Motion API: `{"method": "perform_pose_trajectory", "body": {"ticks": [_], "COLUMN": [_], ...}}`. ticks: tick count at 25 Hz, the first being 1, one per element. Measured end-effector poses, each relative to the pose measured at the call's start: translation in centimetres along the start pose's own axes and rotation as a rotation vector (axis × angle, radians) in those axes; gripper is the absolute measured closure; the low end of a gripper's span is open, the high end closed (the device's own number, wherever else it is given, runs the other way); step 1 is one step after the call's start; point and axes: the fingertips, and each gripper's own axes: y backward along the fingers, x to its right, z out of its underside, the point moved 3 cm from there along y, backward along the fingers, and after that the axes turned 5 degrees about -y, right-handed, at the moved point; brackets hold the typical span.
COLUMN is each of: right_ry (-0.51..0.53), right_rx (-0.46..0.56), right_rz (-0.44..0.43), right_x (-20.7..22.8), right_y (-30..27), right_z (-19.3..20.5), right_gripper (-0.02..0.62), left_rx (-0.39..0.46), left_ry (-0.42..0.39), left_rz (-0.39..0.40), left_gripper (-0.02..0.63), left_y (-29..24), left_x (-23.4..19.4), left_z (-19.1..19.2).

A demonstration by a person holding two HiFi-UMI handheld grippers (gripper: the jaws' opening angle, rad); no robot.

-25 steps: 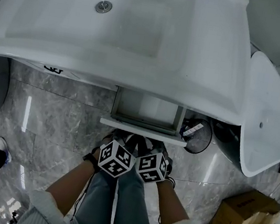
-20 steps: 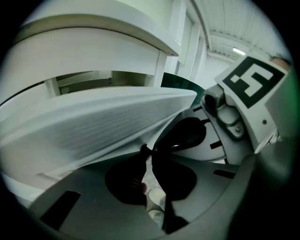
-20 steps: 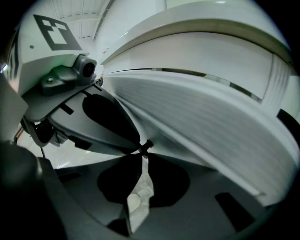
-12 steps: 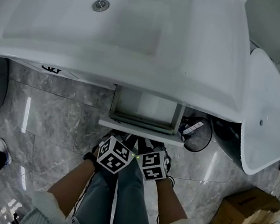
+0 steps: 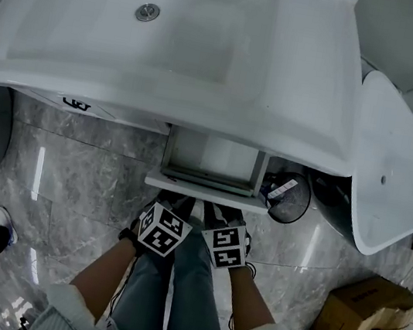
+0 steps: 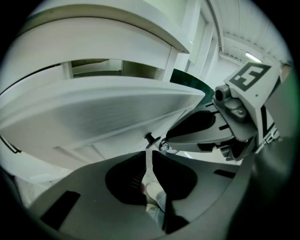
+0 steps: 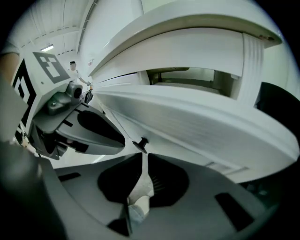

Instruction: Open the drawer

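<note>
Head view shows the drawer point(image 5: 207, 192) sticking out part way from under the big white sink point(image 5: 291, 127), just in front of our knees. It sits in the same spot as a moment ago, so it is not sliding any more. What has changed is our hands: both marker cubes have tipped a little to the side.

The left gripper point(image 6: 149, 153) has just been opening its jaws. Now they stand a thin crack apart, and nothing is between them. The right gripper point(image 7: 140, 157) looks the same, a thin crack and nothing held. A small black knob point(image 6: 150, 138) sits just past the tips of both grippers, not inside them (we think it is the drawer's pull).

So we guess the pull is over and the knob is let go.

The drawer has a white front with fine lines across it. Its inside looks pale and bare from above. A dark bin point(image 5: 292, 200) stands just beside it on our right.
</note>
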Motion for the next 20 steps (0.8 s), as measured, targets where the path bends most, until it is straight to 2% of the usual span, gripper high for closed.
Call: {"method": "perform_pose_trajectory", "body": {"ticks": [9, 14, 20], "right_ry": [-0.057, -0.082, -0.103], "right_rx": [0.014, 0.067, 0.185], "right_rz": [-0.009, -0.004, -0.020], "right_x": [-2.2, -3.0, -4.2], "right_y": [4.3, 7.3, 11.9], "right_z": [-0.7, -3.4, -8.8], "right_gripper": [0.551, 0.551, 0.549], "left_rx": [0.031, 0.085, 0.205], "left_ry": [0.020, 0.019, 0.022], "left_rz": [0.001, -0.014, -0.042], "left_gripper": [0.557, 0.557, 0.557], "left_y": [3.9, 6.8, 11.5], "left_x": [2.3, 2.8, 3.2], "left_z": [-1.2, -3.8, -8.6]}}
